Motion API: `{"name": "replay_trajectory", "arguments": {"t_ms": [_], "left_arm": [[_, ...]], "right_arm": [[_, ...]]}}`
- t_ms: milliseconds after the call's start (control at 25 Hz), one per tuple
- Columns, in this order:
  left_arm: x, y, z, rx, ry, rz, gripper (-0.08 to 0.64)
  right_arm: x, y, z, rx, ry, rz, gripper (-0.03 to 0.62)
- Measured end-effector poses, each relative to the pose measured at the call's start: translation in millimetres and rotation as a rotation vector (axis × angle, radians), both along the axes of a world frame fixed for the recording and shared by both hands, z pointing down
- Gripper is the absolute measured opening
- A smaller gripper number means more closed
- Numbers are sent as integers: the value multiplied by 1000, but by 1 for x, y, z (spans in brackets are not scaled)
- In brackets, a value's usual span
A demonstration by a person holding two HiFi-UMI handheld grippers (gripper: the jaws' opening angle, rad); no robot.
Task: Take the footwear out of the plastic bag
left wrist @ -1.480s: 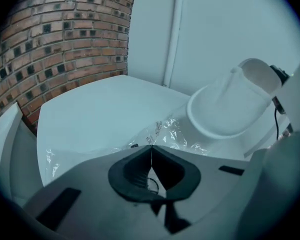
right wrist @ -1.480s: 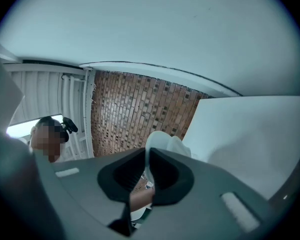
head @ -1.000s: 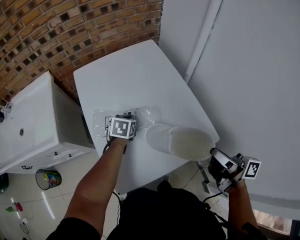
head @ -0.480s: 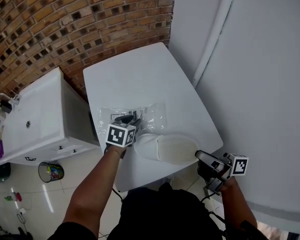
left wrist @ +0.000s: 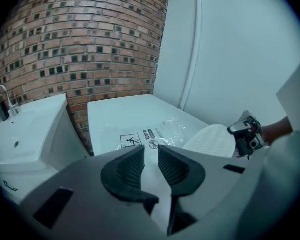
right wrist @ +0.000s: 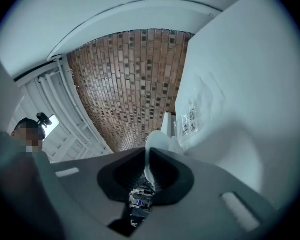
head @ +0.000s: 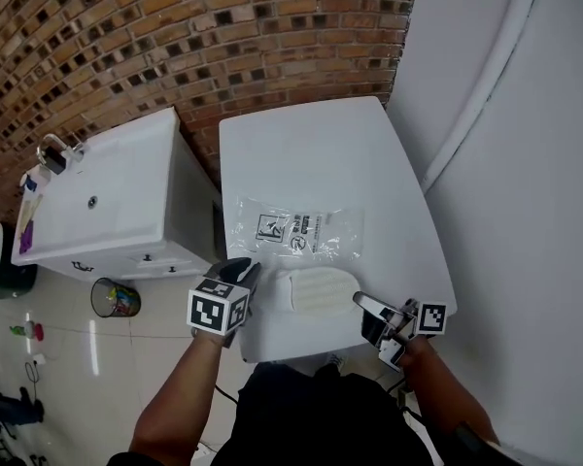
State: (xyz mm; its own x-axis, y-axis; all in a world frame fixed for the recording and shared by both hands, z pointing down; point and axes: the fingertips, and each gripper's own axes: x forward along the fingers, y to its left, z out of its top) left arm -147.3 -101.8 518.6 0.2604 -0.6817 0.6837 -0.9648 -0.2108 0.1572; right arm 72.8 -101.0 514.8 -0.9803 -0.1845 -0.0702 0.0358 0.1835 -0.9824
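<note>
Broadly, the brick wall point(head: 175, 37) fills the far side of the scene, and a white table point(head: 311, 144) stands with its far edge against it. A white sink cabinet point(head: 107, 202) stands just beside the tabletop's left edge.

The plastic bag point(head: 296, 229) lies flat across the middle of the tabletop, printed side up. It looks empty, with no shoe shape showing through it.

The slipper point(head: 319, 289) is white and sits at the near edge of the tabletop, just beside the bag's near side and wholly outside it. I cannot tell whether it rests on the surface or hangs just above it.

The right gripper point(right wrist: 148, 165) has its jaws pinched on a thin white edge of the slipper, at the end towards the tabletop's right edge.

The left gripper point(left wrist: 151, 158) is off the near left corner of the tabletop. Its jaws have just been closing and now stand a narrow gap apart with nothing between them; the bag lies beyond them, untouched.

As for progress, the removal itself looks done: slipper free, bag let go. What seems left is only to set the slipper down and release it. Only one slipper is in view.
</note>
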Motion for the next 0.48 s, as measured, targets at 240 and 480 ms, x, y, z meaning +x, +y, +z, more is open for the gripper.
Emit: {"name": "replay_trajectory", "arguments": {"t_ms": [240,480], "left_arm": [[-11,51,-1,-11,49,-115,77],[-3,97,4,-48,77,-167,72]], "right_arm": [[-9,-2,44,39,211,-60,33],[-6,-1,76,99,409,-99,44]]}}
